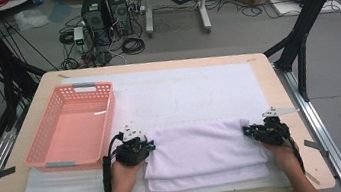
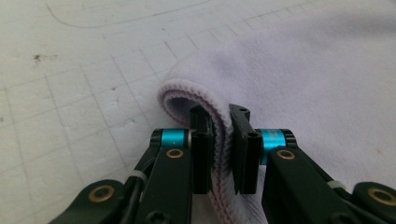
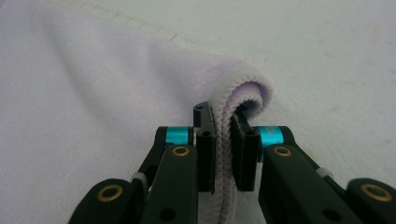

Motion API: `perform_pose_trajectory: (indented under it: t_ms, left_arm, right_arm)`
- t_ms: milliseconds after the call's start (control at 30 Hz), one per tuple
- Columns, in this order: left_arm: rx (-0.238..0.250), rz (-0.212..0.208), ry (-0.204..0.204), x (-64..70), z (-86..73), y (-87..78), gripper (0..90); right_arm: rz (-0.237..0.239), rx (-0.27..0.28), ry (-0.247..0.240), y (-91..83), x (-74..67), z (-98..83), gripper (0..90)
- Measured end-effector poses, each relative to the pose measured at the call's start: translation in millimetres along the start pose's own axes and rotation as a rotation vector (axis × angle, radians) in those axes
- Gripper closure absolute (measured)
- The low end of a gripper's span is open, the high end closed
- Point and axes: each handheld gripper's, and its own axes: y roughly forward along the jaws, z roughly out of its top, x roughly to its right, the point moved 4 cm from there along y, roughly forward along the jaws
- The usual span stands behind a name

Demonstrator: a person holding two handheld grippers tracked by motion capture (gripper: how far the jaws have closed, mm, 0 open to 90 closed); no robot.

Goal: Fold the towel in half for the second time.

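Observation:
A pale lilac towel (image 1: 202, 153) lies folded on the white mat near the table's front edge. My left gripper (image 1: 151, 144) sits at the towel's far left corner, and in the left gripper view its jaws are shut on the towel's hemmed edge (image 2: 219, 140), which curls up between the pads. My right gripper (image 1: 247, 131) is at the towel's far right corner. Seen in the right gripper view, its jaws pinch the hemmed edge (image 3: 224, 140) of that corner, which loops over beyond them. A hand holds each gripper from the front.
A pink plastic basket (image 1: 72, 125) stands empty on the table's left side, just left of my left gripper. The white gridded mat (image 1: 188, 93) covers most of the wooden table (image 1: 281, 110). Cables, computer boxes and frame posts stand on the floor beyond.

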Motion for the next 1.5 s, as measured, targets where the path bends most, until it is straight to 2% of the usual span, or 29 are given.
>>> perform_pose_trajectory:
  t_ms: [133, 167, 267, 333, 400, 533, 633, 733, 800, 867, 900, 1000, 1067, 1100, 1133, 1167, 1367, 1500]
  left_arm:
    - [0.033, 0.037, -0.002, -5.1, 15.2, 4.5, 80.9]
    - [0.049, 0.043, -0.014, -7.4, 19.1, 5.8, 80.9]
    - [0.049, 0.064, -0.019, -14.5, 30.7, 11.8, 80.9]
    - [0.056, 0.074, -0.011, -17.8, 37.1, 15.6, 80.9]
    - [0.051, 0.080, -0.004, -19.2, 39.3, 17.6, 80.9]
    - [0.088, 0.089, -0.016, -27.6, 45.6, 26.0, 80.8]
    - [0.090, 0.084, -0.023, -30.7, 44.0, 29.5, 80.7]
    - [0.089, 0.081, -0.007, -29.8, 42.2, 29.0, 78.4]
    - [0.107, 0.072, -0.014, -29.9, 42.7, 24.9, 70.7]
    - [0.126, 0.052, -0.034, -30.0, 42.6, 20.2, 59.3]
    - [0.134, 0.043, -0.032, -29.4, 41.7, 18.4, 56.8]
    - [0.113, 0.011, -0.043, -27.1, 35.8, 15.5, 52.3]
    - [0.081, -0.010, -0.049, -23.7, 33.2, 14.0, 49.1]
    - [0.073, -0.007, -0.032, -21.0, 33.0, 11.9, 48.8]
    - [0.070, 0.011, -0.004, -17.6, 32.9, 9.1, 50.3]
    - [0.091, 0.019, 0.011, -14.3, 32.1, 5.8, 52.0]
    - [0.098, 0.002, -0.012, -6.6, 19.4, -1.1, 50.8]
    - [0.094, -0.006, -0.031, -0.5, 0.6, -6.4, 46.8]
  right_arm:
    - [-0.058, 0.055, -0.001, -1.5, 1.3, 9.1, 83.0]
    - [-0.069, 0.058, -0.003, -0.5, 2.1, 11.8, 83.0]
    - [-0.089, 0.071, -0.005, 4.5, 5.6, 19.9, 82.9]
    - [-0.099, 0.074, -0.002, 9.0, 7.5, 25.2, 82.9]
    - [-0.111, 0.081, -0.002, 13.2, 10.2, 30.2, 82.9]
    - [-0.130, 0.087, 0.008, 22.8, 15.0, 37.0, 82.9]
    - [-0.149, 0.084, 0.005, 29.0, 17.5, 41.8, 82.6]
    - [-0.171, 0.081, -0.010, 32.7, 15.3, 44.1, 81.3]
    - [-0.177, 0.078, -0.018, 32.6, 14.2, 44.0, 76.9]
    - [-0.170, 0.083, 0.005, 30.3, 14.3, 43.7, 69.7]
    - [-0.171, 0.082, 0.007, 28.4, 14.2, 43.1, 68.0]
    - [-0.176, 0.092, -0.003, 21.8, 12.8, 42.3, 64.5]
    - [-0.163, 0.102, 0.000, 16.2, 10.8, 42.7, 62.9]
    - [-0.156, 0.106, -0.003, 13.6, 9.4, 42.8, 62.5]
    - [-0.148, 0.103, -0.007, 10.9, 7.1, 42.6, 62.5]
    - [-0.149, 0.101, -0.016, 8.4, 5.0, 42.1, 62.5]
    - [-0.121, 0.103, -0.041, -5.7, -7.6, 32.2, 61.6]
    - [-0.108, 0.104, -0.047, -13.8, -15.8, 21.1, 61.2]
